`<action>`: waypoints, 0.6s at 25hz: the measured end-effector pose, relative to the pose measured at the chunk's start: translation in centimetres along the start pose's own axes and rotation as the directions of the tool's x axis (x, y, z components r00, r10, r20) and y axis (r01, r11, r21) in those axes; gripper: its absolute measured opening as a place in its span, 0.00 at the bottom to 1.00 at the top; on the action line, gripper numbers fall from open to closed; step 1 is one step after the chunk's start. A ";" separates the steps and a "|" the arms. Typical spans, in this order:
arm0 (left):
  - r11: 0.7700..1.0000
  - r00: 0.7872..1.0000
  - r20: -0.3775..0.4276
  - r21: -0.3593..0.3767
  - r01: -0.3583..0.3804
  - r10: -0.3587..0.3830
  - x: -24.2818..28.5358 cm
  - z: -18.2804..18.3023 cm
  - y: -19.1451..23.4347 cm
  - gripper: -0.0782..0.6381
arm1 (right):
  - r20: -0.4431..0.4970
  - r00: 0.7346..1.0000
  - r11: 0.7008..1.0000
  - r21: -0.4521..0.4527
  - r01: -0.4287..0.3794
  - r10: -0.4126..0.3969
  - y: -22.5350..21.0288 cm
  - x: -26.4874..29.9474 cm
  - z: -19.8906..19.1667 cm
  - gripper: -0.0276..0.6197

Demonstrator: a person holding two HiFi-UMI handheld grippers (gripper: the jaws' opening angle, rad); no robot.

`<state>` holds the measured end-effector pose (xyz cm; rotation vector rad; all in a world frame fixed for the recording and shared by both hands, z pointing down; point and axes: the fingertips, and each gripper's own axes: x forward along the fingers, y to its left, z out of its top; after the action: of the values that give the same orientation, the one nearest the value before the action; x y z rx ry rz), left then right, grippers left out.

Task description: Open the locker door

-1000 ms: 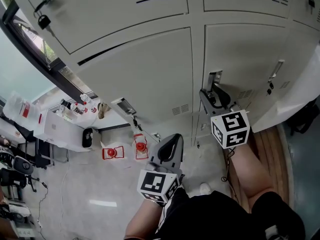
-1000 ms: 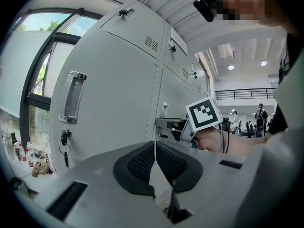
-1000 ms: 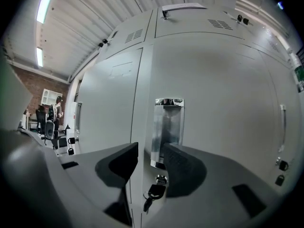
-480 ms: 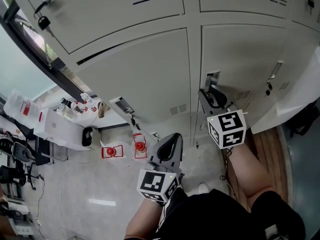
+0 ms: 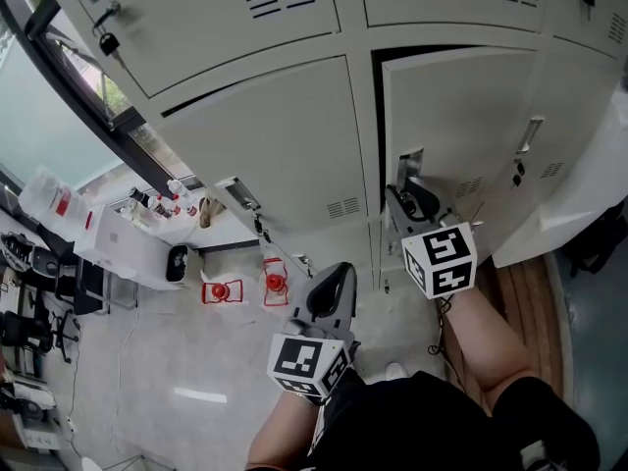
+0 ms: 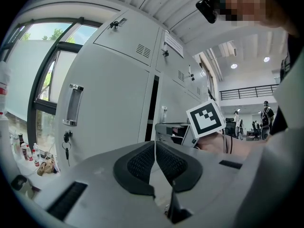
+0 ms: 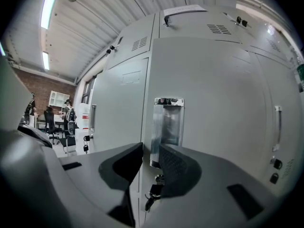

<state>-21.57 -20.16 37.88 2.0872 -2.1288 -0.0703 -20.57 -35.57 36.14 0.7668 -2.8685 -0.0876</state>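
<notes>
The right claw (image 5: pixel 407 196) is closing on the recessed chrome handle (image 7: pixel 167 127) of the pale grey locker door (image 5: pixel 461 116), far right, barely ajar; most swing remains. The left claw (image 6: pixel 155 148) is pinched together, empty.
</notes>
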 end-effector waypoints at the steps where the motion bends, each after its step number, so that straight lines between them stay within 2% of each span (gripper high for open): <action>1: 1.000 1.000 0.001 0.000 -0.006 0.006 -0.3 -0.1 -0.4 0.14 | 0.001 1.000 1.000 0.000 -0.006 0.006 0.1 -0.4 0.0 0.29; 10: 0.999 0.999 0.003 0.003 -0.042 0.042 -2.6 -0.8 -4.2 0.14 | 0.015 0.999 0.999 -0.016 -0.047 0.047 0.6 -4.8 -0.6 0.30; 15: 1.000 1.000 -0.012 0.009 -0.016 0.016 -3.1 -1.2 -5.7 0.14 | 0.016 0.999 0.999 -0.022 -0.030 0.031 0.6 -7.2 -1.0 0.31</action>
<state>-15.76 -17.17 37.96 2.0694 -2.1426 -0.0466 -14.57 -31.51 36.13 0.7215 -2.8887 -0.1219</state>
